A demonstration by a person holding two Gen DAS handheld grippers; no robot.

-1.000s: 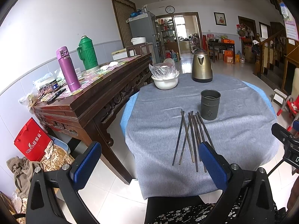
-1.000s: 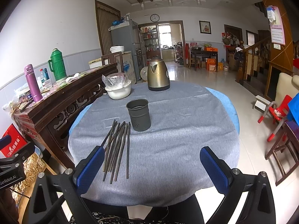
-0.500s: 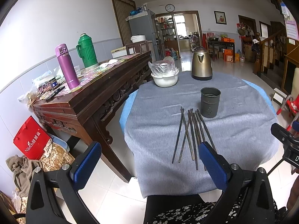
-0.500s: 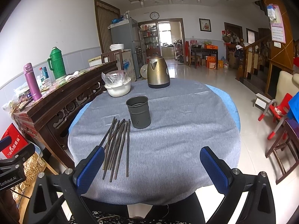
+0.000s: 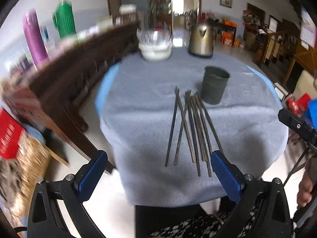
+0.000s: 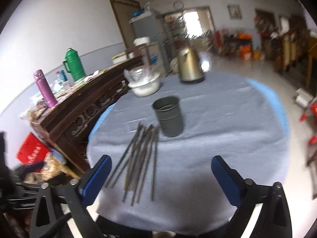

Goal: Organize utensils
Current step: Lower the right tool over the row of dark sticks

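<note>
Several dark chopsticks (image 5: 191,130) lie in a loose bundle on a round table with a grey cloth (image 5: 138,119). A dark grey holder cup (image 5: 214,87) stands upright just beyond their far ends, to the right. My left gripper (image 5: 158,170) is open and empty, near the table's front edge, with the near chopstick ends between its blue pads. In the right wrist view the chopsticks (image 6: 138,158) and the cup (image 6: 168,119) show too. My right gripper (image 6: 160,176) is open and empty over the front of the table, right of the bundle.
A white bowl with a plastic bag (image 5: 155,46) and a brass kettle (image 5: 201,39) stand at the table's far side. A dark wooden sideboard (image 5: 75,67) with a purple flask (image 5: 34,37) and a green thermos (image 5: 64,19) runs along the left. A red bag (image 5: 9,132) lies on the floor.
Both grippers have moved forward and down toward the table; the chopsticks and cup look nearer. Both views are now motion-blurred. Jaws stay open.
</note>
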